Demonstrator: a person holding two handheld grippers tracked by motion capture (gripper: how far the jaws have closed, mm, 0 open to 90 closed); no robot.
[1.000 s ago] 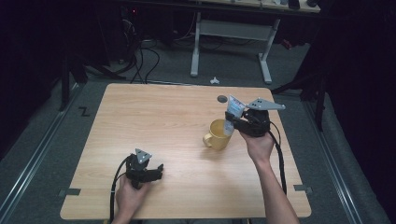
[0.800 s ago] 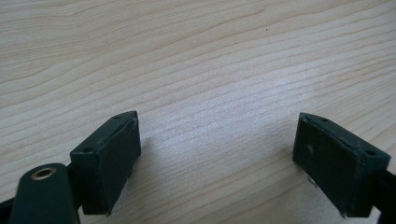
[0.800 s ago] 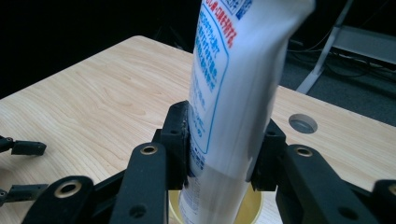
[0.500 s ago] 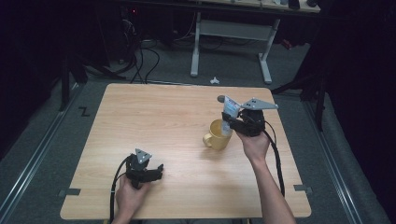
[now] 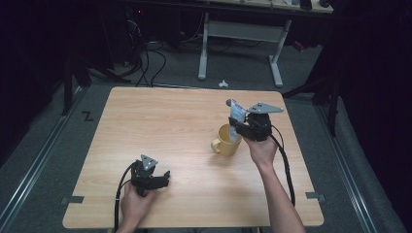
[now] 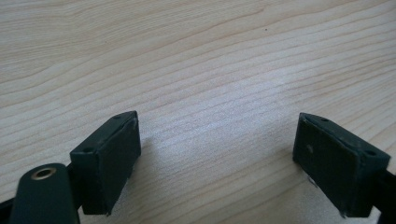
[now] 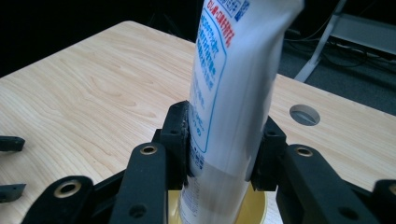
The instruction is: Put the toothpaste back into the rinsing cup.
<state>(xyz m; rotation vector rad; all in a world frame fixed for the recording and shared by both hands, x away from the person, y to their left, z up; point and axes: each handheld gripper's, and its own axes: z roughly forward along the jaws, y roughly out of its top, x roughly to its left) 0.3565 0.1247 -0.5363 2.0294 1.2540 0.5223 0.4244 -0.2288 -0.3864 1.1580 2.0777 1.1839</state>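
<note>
The tube's top runs off the upper edge of the right gripper view, its print is motion-blurred, and its lower end is hidden behind the jaws. The yellow mug is partly covered by the right gripper in the high view

Lighting: table evenly lit from overhead, surroundings near black. Shadows: soft, short. Blur: tube smeared in right gripper view. Left gripper view sharp, faint sheen mid-wood.
</note>
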